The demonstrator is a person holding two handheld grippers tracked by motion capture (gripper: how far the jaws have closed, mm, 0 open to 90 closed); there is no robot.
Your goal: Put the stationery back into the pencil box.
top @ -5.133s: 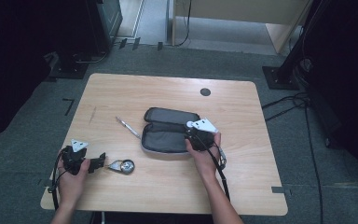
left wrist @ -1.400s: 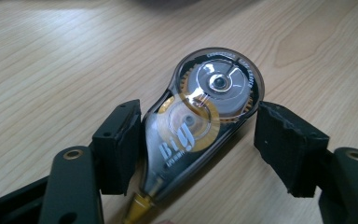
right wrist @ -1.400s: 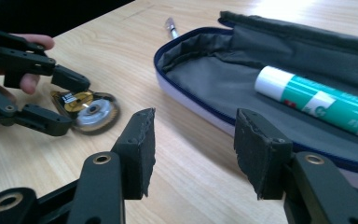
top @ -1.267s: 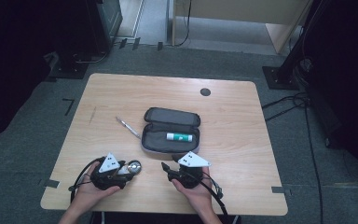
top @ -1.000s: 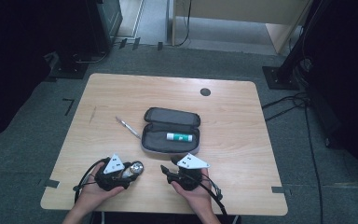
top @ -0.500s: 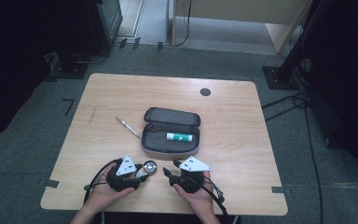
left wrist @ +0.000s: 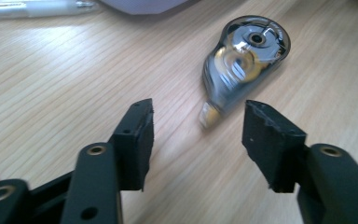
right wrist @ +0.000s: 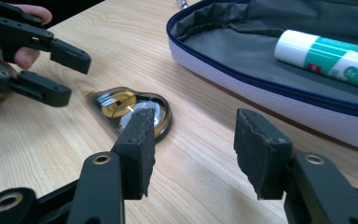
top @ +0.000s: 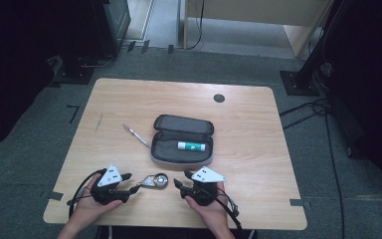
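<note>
A clear grey correction-tape dispenser (top: 155,180) lies flat near the table's front edge, its tip toward my left gripper (top: 135,188). In the left gripper view the dispenser (left wrist: 242,60) sits just beyond the open jaws of that gripper (left wrist: 196,121), with nothing between them. My right gripper (top: 178,185) is open on the dispenser's other side. The right gripper view has its own gripper (right wrist: 193,140) empty, the dispenser (right wrist: 121,105) ahead to the left, and the left gripper (right wrist: 72,78) beyond it. An open grey pencil case (top: 181,139) holds a green-and-white glue stick (top: 191,146).
A pen (top: 137,136) lies on the wooden table (top: 248,129) left of the case. A round black grommet (top: 219,98) sits near the far edge. Cables trail from both grippers over the front edge. Dark stands and cables ring the table on the floor.
The right gripper has left the case, where the glue stick now lies, and come to the front. The left gripper has slid right up to the tape dispenser's tip.
</note>
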